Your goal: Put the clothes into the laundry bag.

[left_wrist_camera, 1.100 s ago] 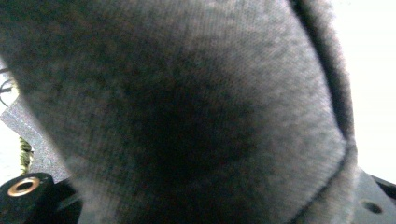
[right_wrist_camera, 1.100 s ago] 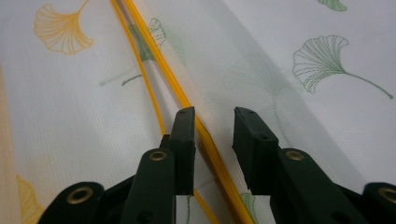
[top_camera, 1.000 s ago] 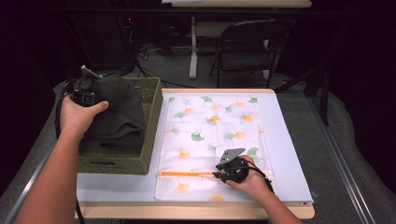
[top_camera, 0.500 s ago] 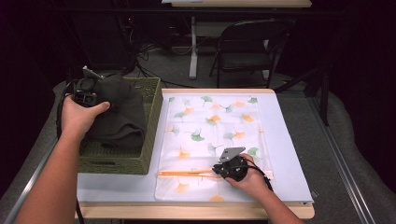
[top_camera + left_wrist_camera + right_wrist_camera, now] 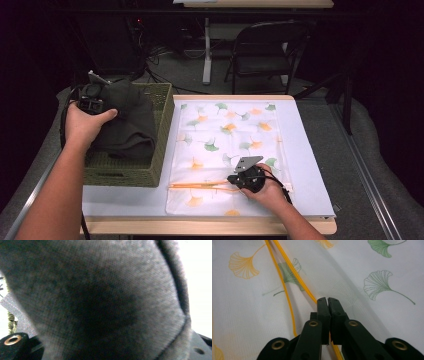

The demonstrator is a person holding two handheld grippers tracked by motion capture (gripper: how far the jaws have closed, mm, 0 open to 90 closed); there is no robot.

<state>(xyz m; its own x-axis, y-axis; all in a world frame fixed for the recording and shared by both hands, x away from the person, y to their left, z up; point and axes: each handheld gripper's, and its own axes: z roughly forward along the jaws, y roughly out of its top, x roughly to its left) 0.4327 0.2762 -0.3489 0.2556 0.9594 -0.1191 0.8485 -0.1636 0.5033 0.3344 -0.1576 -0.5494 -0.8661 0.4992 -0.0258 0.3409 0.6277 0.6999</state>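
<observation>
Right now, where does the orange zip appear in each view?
High view: zip lies level along the bag's near edge, lower centre.
Right gripper view: two orange lines run from top left to bottom centre.
Left gripper view: grey cloth up close.
Shared landmark: the bag's ginkgo leaves.
</observation>
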